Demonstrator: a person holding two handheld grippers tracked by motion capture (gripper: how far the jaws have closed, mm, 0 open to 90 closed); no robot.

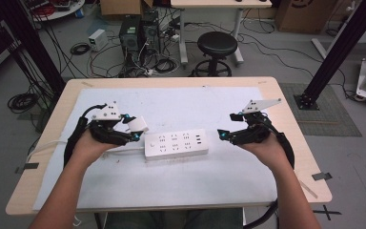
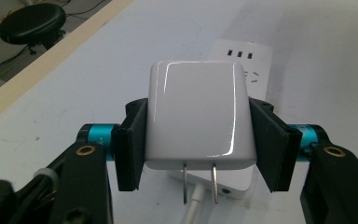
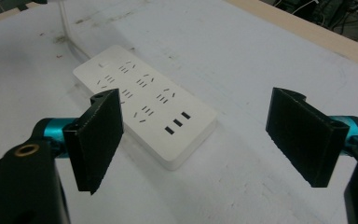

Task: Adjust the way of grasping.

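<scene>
A white power strip point(image 1: 176, 144) lies flat in the middle of the white mat, its cord running off to the left. My left gripper point(image 1: 132, 130) is shut on a white plug adapter point(image 1: 137, 124) just left of the strip's switch end. In the left gripper view the adapter point(image 2: 198, 114) sits squeezed between both black pads point(image 2: 130, 147), its two metal prongs pointing down above the strip point(image 2: 244, 60). My right gripper point(image 1: 221, 134) hovers at the strip's right end, open with nothing between its pads point(image 3: 98, 137). The strip point(image 3: 144, 102) lies ahead of it.
The white mat point(image 1: 219, 176) covers most of the wooden table point(image 1: 295, 157). Behind the table stand a black stool point(image 1: 217, 47), computer boxes and tangled cables on the floor. A black frame post point(image 1: 336, 52) rises at the right.
</scene>
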